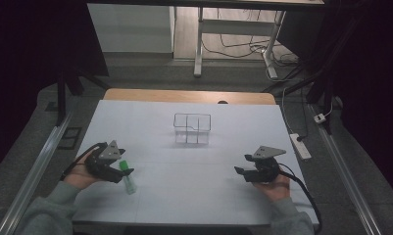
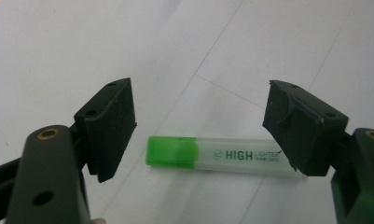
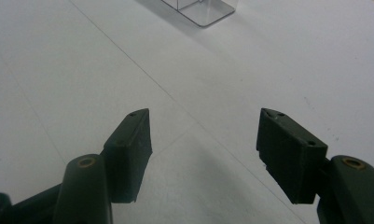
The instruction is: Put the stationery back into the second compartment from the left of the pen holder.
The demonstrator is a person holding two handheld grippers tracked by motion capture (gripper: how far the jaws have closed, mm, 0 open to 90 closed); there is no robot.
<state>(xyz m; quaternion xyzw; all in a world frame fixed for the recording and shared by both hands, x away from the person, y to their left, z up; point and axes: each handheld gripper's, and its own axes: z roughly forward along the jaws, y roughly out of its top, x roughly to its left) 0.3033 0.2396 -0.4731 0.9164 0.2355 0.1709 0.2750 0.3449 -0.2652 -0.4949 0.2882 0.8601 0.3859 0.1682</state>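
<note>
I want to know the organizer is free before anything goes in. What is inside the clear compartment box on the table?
The clear compartment box looks empty: through its walls, just its dividers and the white table show. The green highlighter lies on the table between the open left gripper jaws.

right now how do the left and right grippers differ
The left gripper has the green highlighter lying on the table between its open jaws; the right gripper has bare table between its own. The right one faces the clear organizer. Both are open, gripping nothing.
</note>
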